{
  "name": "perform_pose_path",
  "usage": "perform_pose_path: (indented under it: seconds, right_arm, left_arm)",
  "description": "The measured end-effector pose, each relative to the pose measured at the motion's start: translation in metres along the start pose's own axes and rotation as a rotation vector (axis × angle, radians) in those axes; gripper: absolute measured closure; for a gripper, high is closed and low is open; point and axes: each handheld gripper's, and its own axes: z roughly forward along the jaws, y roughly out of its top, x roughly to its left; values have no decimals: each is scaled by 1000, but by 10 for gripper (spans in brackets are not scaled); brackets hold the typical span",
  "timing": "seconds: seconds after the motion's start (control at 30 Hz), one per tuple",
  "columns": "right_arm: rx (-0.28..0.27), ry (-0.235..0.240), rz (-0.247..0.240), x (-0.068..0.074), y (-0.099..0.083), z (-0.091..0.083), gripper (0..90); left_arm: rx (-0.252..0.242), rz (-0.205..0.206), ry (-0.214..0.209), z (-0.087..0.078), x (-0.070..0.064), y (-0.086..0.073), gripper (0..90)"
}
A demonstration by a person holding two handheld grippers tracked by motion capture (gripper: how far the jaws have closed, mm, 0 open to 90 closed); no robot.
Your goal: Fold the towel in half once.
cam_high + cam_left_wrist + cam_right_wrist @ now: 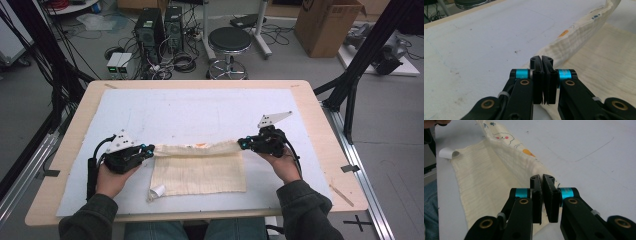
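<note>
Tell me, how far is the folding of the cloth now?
Partly done. The near half of the cream cloth lies flat on the white mat. The left claw and right claw, both shut, hold its far edge raised. Laying that edge down remains.

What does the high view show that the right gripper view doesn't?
The high view takes in both tools, the left tool and the right tool, each pinching one end of the cream cloth's lifted edge, plus a black stool beyond the table. The right gripper view gives a close look at the cloth's cartoon print. Both include the cloth and its curled white label.
</note>
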Motion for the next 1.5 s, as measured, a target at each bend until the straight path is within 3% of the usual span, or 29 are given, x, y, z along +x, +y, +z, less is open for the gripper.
perform_pose_path:
  seconds: [0.5, 0.97, 1.27, 1.37, 1.5]
  right_arm:
    - [8, 12, -10, 15, -17, -5, 856]
    - [46, 23, -21, 28, -34, -2, 856]
    - [49, 36, -16, 32, -43, -3, 854]
    - [50, 37, -21, 33, -46, -3, 837]
    - [25, 42, -21, 34, -46, -8, 765]
  left_arm:
    - [-15, 31, -24, -12, -18, -14, 873]
    - [16, 78, -54, -20, -33, -26, 871]
    - [26, 84, -77, -23, -40, -32, 867]
    - [31, 83, -90, -25, -40, -33, 828]
    - [-2, 69, -106, -31, -39, -30, 731]
